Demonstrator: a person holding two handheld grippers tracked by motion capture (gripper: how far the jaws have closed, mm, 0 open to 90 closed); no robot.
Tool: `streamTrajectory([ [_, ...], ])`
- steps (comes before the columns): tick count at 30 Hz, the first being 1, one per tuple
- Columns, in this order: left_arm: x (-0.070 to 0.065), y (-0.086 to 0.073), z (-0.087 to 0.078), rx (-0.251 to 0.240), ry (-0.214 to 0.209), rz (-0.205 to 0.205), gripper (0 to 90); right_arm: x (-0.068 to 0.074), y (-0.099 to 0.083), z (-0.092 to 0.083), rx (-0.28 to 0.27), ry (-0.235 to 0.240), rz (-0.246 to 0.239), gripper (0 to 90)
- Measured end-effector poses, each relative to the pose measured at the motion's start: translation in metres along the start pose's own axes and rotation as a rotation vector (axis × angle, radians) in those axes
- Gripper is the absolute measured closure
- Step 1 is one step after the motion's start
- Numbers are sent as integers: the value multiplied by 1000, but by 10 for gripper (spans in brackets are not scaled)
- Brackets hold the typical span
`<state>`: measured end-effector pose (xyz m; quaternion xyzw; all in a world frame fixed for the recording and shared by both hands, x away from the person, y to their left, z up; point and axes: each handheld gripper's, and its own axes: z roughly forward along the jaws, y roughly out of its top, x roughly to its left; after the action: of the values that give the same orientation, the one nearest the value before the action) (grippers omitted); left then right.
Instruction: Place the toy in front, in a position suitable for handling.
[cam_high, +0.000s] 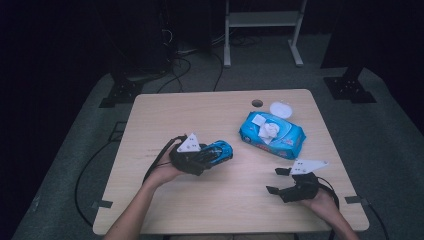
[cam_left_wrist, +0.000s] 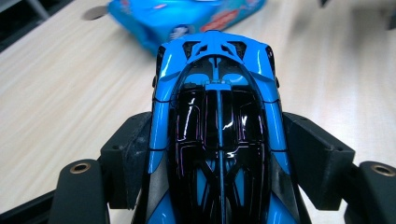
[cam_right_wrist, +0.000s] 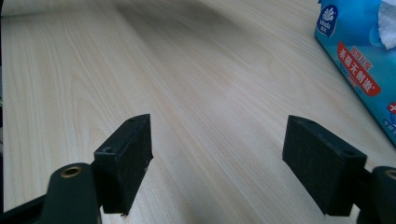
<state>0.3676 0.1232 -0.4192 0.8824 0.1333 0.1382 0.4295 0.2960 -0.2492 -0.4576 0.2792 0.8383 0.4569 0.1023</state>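
Observation:
A blue and black toy car (cam_high: 216, 151) sits between the jaws of my left gripper (cam_high: 206, 159) near the middle of the wooden table (cam_high: 210, 205). In the left gripper view both black pads (cam_left_wrist: 127, 158) press on the sides of the toy car (cam_left_wrist: 217, 116), whose far end points toward the wipes pack (cam_left_wrist: 187, 18). My right gripper (cam_high: 278, 181) rests at the table's right front, held by a hand, its jaws wide apart. In the right gripper view its pads (cam_right_wrist: 126, 158) stand open over bare wood with nothing between them.
A blue pack of wet wipes (cam_high: 272, 134) lies right of centre with a white wipe sticking out; its white lid (cam_high: 281, 109) is flipped back. A cable hole (cam_high: 257, 103) sits near the far edge. A white frame (cam_high: 262, 30) stands on the floor beyond.

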Motion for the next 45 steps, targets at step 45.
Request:
streamTrajectory([
  [45, -42, -23, 55, 82, -164, 47, 264, -20, 1, -5, -1, -50, 38, 210],
])
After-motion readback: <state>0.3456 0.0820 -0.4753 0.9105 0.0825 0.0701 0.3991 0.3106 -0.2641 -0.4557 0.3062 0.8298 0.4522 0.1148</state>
